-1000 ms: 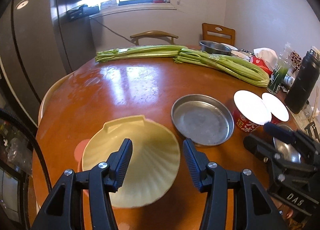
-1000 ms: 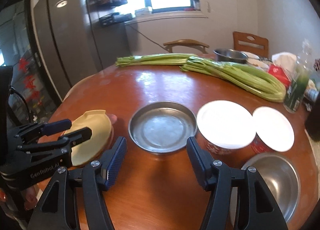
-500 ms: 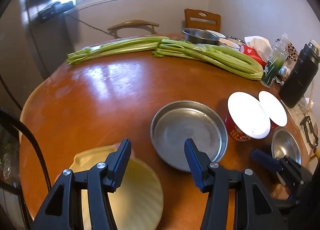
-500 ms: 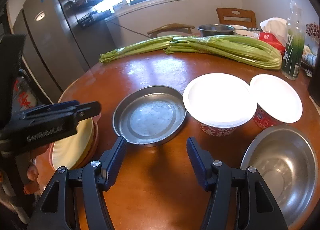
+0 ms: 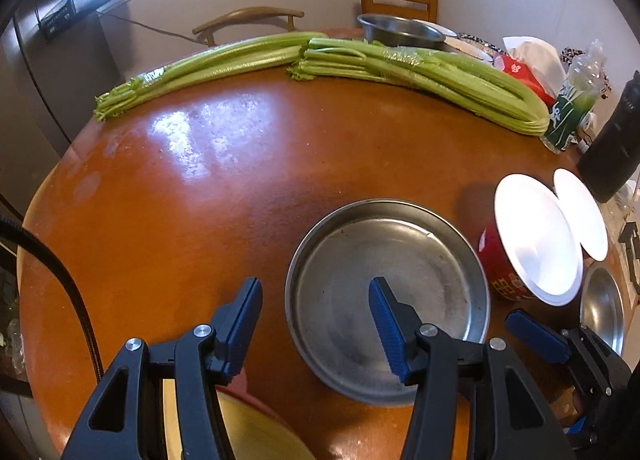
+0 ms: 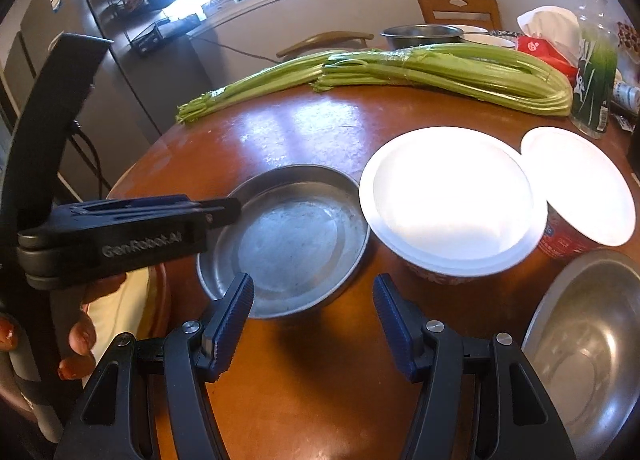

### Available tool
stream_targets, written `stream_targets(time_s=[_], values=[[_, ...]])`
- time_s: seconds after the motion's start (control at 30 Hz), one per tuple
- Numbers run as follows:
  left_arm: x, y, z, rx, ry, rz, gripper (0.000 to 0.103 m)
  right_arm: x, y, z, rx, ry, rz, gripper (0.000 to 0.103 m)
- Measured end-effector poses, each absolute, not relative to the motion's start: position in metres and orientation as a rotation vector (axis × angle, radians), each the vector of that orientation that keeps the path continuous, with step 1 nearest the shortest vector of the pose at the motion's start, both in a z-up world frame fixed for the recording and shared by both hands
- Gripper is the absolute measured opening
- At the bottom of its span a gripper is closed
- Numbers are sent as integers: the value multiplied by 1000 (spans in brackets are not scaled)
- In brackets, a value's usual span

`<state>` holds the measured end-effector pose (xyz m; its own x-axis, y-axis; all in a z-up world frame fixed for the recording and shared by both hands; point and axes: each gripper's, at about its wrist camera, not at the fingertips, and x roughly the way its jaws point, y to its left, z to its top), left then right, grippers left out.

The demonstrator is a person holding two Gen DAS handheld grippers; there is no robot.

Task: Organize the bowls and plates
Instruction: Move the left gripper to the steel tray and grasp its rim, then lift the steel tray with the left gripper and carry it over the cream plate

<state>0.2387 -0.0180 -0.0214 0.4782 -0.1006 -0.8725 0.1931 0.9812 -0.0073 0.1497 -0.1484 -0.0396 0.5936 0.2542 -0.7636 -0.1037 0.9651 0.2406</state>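
My left gripper (image 5: 316, 320) hangs over the near-left rim of the steel plate (image 5: 400, 260), jaws apart w/ nothing between them; one finger over bare table (image 5: 200, 195), the other over the plate's inside. Yellow shell-shaped plate (image 5: 256, 432) sits just under and behind that gripper, near table edge, beside the steel plate. My right gripper (image 6: 314, 314) is also released, empty, above table just in front of the steel plate. Two white-lidded red cups (image 6: 452, 195) stand to the plate's right, touching each other; steel bowl (image 6: 592, 340) nearest me, far right. Celery (image 5: 400, 67) lies across the far side.
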Motion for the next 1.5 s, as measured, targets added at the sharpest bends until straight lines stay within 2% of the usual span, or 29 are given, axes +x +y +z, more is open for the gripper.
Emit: stream_targets(time_s=[0.33, 0.47, 0.53, 0.63, 1.5], values=[[252, -17, -38, 67, 1114, -205, 54, 160, -147, -52, 207, 941, 233, 59], [253, -18, -40, 63, 1121, -209, 42, 164, -147, -56, 209, 950, 241, 54], [253, -17, -41, 59, 1126, -209, 42, 165, -147, -56, 205, 943, 236, 53], [253, -15, -41, 52, 1126, -203, 36, 166, -149, -57, 211, 938, 229, 52], [222, -2, -5, 23, 1018, -198, 35, 147, -144, -28, 203, 850, 264, 52]])
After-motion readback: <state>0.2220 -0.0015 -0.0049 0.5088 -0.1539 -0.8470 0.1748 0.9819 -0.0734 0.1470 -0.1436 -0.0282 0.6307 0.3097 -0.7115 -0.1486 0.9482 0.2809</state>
